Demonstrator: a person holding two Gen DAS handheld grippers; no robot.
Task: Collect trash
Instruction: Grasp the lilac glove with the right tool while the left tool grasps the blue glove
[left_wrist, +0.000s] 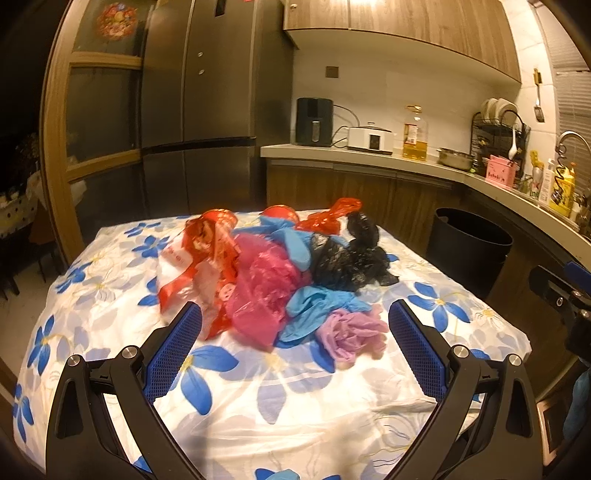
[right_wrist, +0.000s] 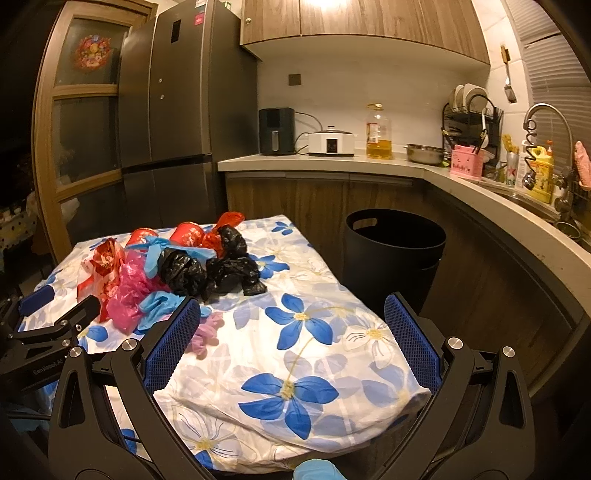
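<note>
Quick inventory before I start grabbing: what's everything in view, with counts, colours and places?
Black bags: crumpled cluster, pile's right side
Pink bag: one, pile centre
Red-white bag: one, pile's left
Blue gloves: at least two, in pile
Purple glove: one, pile's near edge
Bin: one, black, floor right of table
Table: one, blue-flowered cloth
Fridge: one, dark, behind
Oil bottle: one, yellow, counter
Left gripper: open, facing pile
Right gripper: open, over cloth

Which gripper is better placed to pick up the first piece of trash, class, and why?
Left. The open left gripper frames the purple glove at the pile's near edge. The open right gripper faces bare floral tablecloth, nearer the black bin.
</note>
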